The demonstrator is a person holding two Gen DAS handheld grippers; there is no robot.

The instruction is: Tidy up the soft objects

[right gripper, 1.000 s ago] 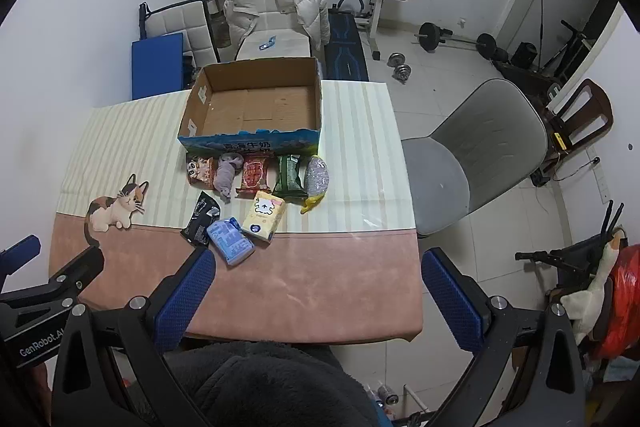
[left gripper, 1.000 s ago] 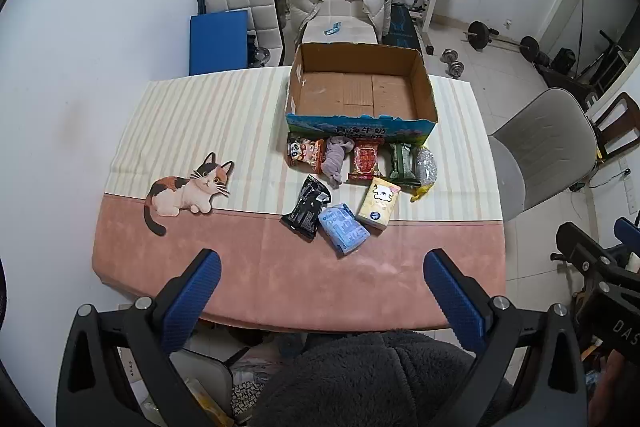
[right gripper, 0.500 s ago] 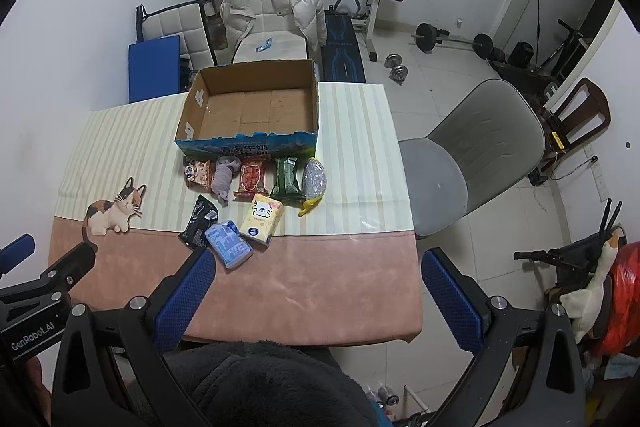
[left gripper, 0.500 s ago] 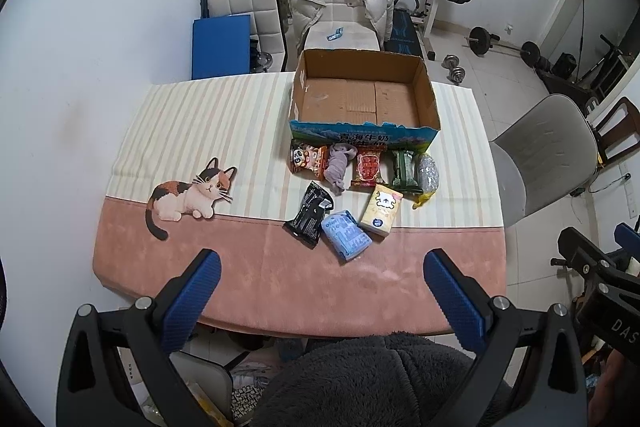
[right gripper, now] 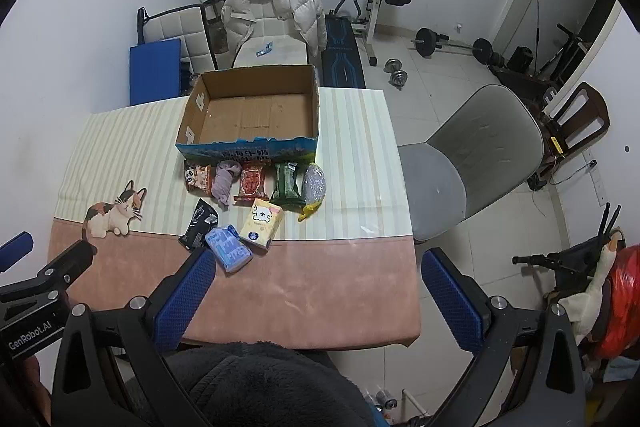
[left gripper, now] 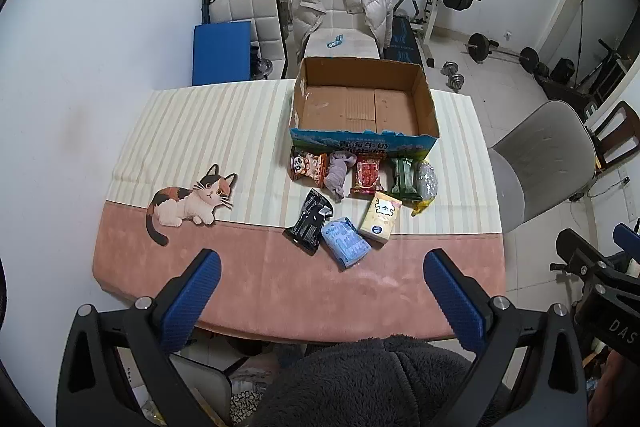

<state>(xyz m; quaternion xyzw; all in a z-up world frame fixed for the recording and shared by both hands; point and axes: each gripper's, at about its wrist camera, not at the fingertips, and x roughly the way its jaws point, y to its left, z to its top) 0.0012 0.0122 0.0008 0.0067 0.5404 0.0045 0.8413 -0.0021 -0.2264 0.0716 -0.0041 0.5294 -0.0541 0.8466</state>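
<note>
Tablecloth (left gripper: 240,267); tongs' (left gripper: 320,291) handles cropped

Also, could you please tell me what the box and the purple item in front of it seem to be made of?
The box looks like matte brown corrugated cardboard, with a glossy blue printed front. The purple item seems soft fabric: it lies limp and wrinkled, perhaps a sock or cloth.

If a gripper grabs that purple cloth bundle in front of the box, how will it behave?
The purple cloth bundle looks crumpled and limp, so it will probably sag and drape. It seems light, and unlikely to roll or slip. Pushed, it may bunch against the red snack packet.
</note>
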